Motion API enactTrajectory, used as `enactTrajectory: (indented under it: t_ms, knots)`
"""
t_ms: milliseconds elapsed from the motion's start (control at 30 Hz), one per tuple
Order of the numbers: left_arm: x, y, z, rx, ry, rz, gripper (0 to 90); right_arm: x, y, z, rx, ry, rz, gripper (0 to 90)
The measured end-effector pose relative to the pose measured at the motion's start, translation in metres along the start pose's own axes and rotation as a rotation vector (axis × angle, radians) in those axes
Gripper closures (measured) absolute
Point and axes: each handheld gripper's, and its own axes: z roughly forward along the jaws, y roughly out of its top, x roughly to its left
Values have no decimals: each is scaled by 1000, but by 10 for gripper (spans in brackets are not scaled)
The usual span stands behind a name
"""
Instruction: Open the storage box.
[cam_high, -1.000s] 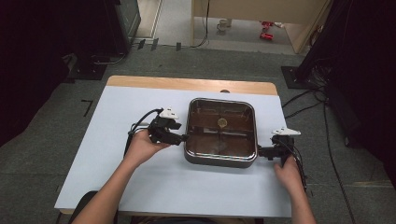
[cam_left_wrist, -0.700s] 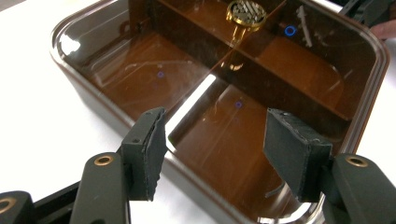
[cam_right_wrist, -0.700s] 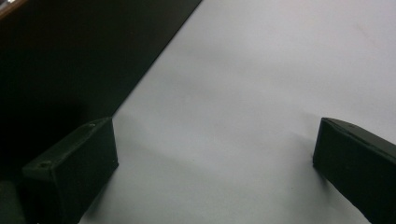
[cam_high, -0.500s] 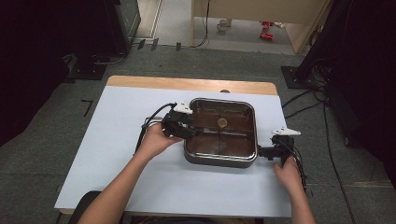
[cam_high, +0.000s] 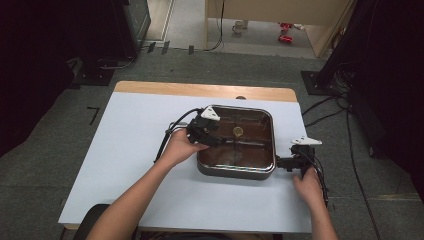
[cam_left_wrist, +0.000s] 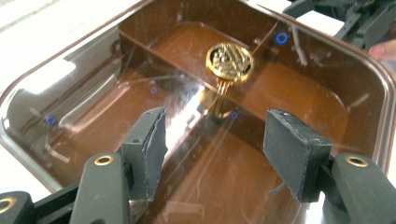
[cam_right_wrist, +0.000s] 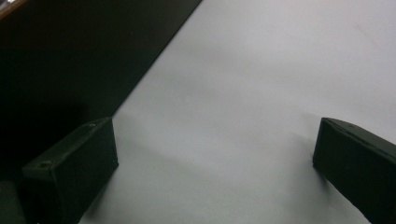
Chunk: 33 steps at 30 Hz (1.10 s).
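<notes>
Black foam pads of the left gripper (cam_left_wrist: 212, 156) stand apart, gripping nothing, over the near-left part of the brown glass lid (cam_left_wrist: 261, 100); its gold knob (cam_left_wrist: 229, 60) lies just ahead, between them. The pan (cam_high: 235, 172) sits right of the tabletop's (cam_high: 130, 150) centre. The right gripper (cam_high: 287, 163), also spread and empty, rests by the pan's right wall, farther from the knob.

I note a brown translucent tray (cam_left_wrist: 327, 93) holding a gold patterned disc (cam_left_wrist: 229, 62); the table (cam_high: 130, 150) is pale blue-white, with black gripper pads (cam_left_wrist: 294, 158).
</notes>
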Motion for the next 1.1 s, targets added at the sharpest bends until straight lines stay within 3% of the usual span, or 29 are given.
enactTrajectory:
  t_ms: [200, 367, 633, 833, 1100]
  knots:
    - [-4, 9, 15, -15, -21, 7, 407, 0, 0, 0, 1, 0, 1, 0]
    - [-10, 15, 29, -9, -33, 25, 406, 0, 0, 0, 0, -1, 2, 0]
    - [-11, 17, 48, 6, -47, 21, 405, 0, 0, 0, 1, 0, 3, 0]
    - [-13, 17, 54, -14, -27, 32, 405, 0, 0, 0, 0, 0, 2, 0]
    - [-12, 15, 54, -28, 4, 43, 545, 0, 0, 0, 0, 0, 1, 0]
